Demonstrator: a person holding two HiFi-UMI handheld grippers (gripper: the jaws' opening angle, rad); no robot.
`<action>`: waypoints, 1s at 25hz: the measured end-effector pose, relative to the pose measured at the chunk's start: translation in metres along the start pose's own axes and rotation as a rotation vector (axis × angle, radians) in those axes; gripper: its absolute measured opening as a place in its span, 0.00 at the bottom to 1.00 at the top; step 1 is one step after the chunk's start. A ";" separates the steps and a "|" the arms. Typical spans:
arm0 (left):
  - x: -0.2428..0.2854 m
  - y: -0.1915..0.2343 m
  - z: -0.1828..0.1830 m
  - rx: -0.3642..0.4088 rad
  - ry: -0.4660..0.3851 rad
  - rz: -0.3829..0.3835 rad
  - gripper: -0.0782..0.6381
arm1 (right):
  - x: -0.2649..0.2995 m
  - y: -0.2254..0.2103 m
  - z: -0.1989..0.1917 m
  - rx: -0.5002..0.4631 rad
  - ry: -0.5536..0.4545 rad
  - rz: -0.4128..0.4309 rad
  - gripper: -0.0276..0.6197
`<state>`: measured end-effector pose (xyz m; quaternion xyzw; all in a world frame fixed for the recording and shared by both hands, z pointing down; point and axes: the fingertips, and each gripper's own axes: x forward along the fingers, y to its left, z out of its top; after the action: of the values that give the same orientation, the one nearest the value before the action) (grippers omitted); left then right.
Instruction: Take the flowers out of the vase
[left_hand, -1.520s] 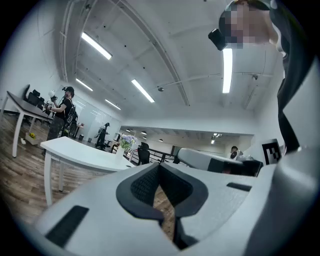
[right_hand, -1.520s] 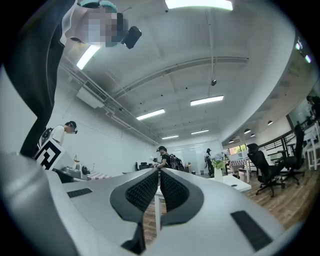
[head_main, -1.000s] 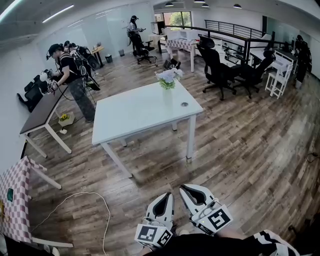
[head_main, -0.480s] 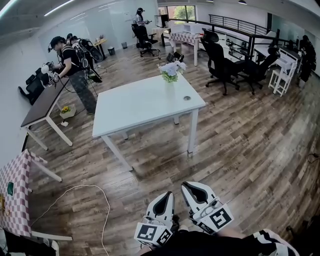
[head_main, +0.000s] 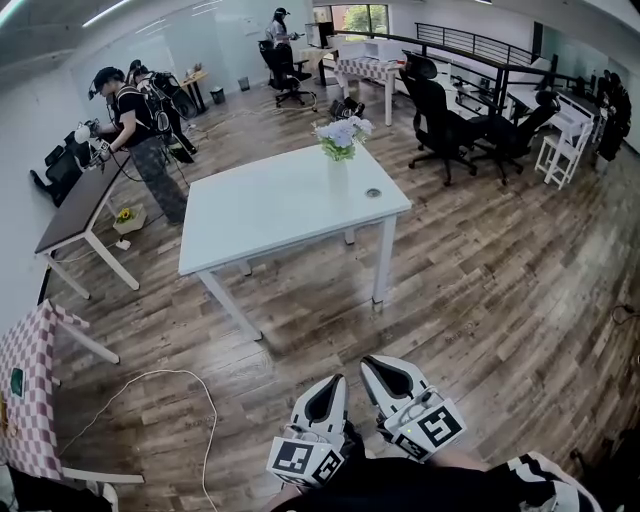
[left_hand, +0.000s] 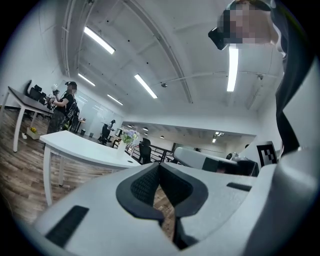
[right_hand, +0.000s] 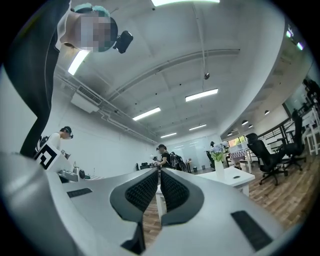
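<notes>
A bunch of pale blue and white flowers (head_main: 340, 134) stands in a slim white vase (head_main: 337, 174) at the far edge of a white table (head_main: 270, 220). Both grippers hang low over the wood floor, well short of the table and close to my body. My left gripper (head_main: 335, 380) is shut with nothing between its pads. Beside it, my right gripper (head_main: 368, 361) is also shut and holds nothing. In the left gripper view the flowers (left_hand: 129, 135) are small and far beyond the jaws. The right gripper view shows the flowers (right_hand: 217, 156) and vase (right_hand: 219, 170) to the right of its jaws.
A small round object (head_main: 373, 193) lies on the table near the vase. A person (head_main: 135, 130) stands by a dark desk (head_main: 70, 215) at left. Black office chairs (head_main: 440, 110) stand at the back right. A checked table (head_main: 25, 385) and a white cable (head_main: 150, 385) are at the lower left.
Both grippers have edged a little forward toward the table, still shut. The vase and flowers stand where they were.
</notes>
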<state>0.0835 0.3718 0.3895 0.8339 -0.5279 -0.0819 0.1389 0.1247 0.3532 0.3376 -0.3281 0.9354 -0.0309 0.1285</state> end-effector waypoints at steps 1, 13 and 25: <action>0.004 0.003 0.002 0.000 0.000 -0.004 0.12 | 0.004 -0.003 0.000 -0.004 0.001 -0.004 0.09; 0.075 0.074 0.033 0.003 -0.029 -0.046 0.12 | 0.089 -0.053 -0.020 -0.031 0.025 -0.034 0.09; 0.153 0.180 0.079 0.003 -0.028 -0.068 0.12 | 0.212 -0.104 -0.038 -0.035 0.052 -0.084 0.09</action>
<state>-0.0276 0.1493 0.3737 0.8503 -0.5013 -0.0975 0.1272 0.0186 0.1388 0.3428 -0.3681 0.9243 -0.0285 0.0969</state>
